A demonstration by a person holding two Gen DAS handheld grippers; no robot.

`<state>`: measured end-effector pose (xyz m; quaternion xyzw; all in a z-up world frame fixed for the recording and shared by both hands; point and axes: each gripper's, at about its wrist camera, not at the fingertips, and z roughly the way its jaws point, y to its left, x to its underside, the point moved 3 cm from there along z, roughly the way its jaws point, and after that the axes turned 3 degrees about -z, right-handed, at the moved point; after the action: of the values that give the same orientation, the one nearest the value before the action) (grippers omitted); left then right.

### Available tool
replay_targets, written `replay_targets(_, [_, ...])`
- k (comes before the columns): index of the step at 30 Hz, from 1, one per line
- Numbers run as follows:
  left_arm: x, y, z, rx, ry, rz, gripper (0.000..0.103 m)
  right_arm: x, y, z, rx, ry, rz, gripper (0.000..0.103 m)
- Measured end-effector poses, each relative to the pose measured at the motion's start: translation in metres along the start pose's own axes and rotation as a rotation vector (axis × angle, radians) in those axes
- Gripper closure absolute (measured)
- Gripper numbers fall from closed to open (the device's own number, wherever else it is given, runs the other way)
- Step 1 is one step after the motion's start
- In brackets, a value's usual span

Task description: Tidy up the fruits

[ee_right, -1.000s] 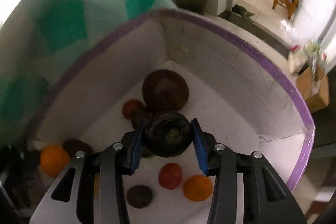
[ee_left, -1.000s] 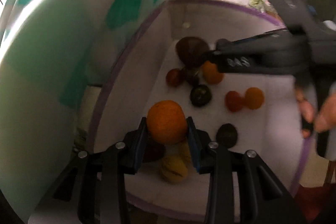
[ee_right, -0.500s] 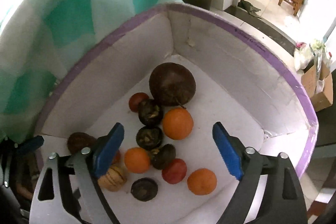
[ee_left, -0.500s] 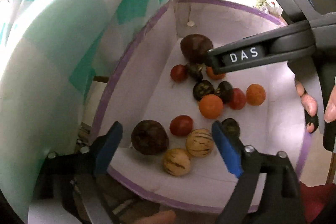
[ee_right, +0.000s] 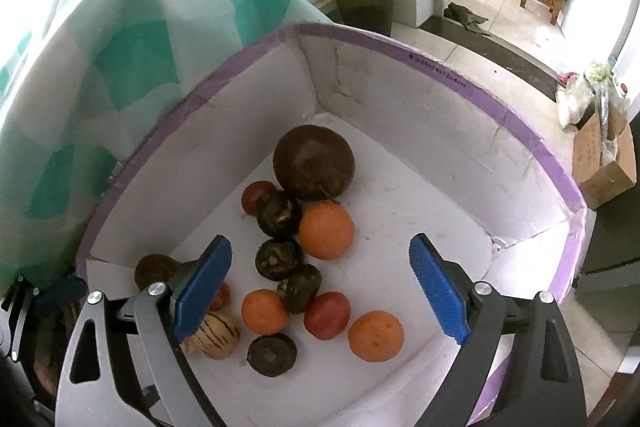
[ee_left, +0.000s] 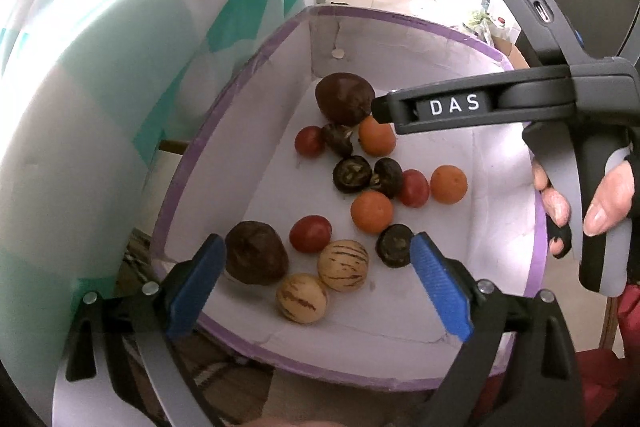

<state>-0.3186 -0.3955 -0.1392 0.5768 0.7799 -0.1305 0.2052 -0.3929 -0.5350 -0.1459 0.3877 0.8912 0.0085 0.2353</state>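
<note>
1. Box: white walls, purple rim, beside a green-checked cloth; it holds all the fruit.
2. Left gripper: jaws have just been opening, now spread wide, nothing between the pads; it hangs over the near corner.
3. Right gripper: jaws have just been opening, spread, empty, above the middle cluster.
4. Fruit, loose on the floor: large brown fruit at the far corner, oranges, red fruit, dark ones, striped melons nearest.
5. Handling note: lift both grippers straight up, pads clear of the rim, so nothing rolls.
</note>
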Motion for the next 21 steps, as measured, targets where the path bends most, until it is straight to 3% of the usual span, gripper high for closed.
replay_targets(21, [0.0018, -0.0023, 0.0005, -0.006, -0.003, 0.019, 0.009, 0.0003, 0.0015, 0.0017, -0.001, 0.007, 0.0, 0.015])
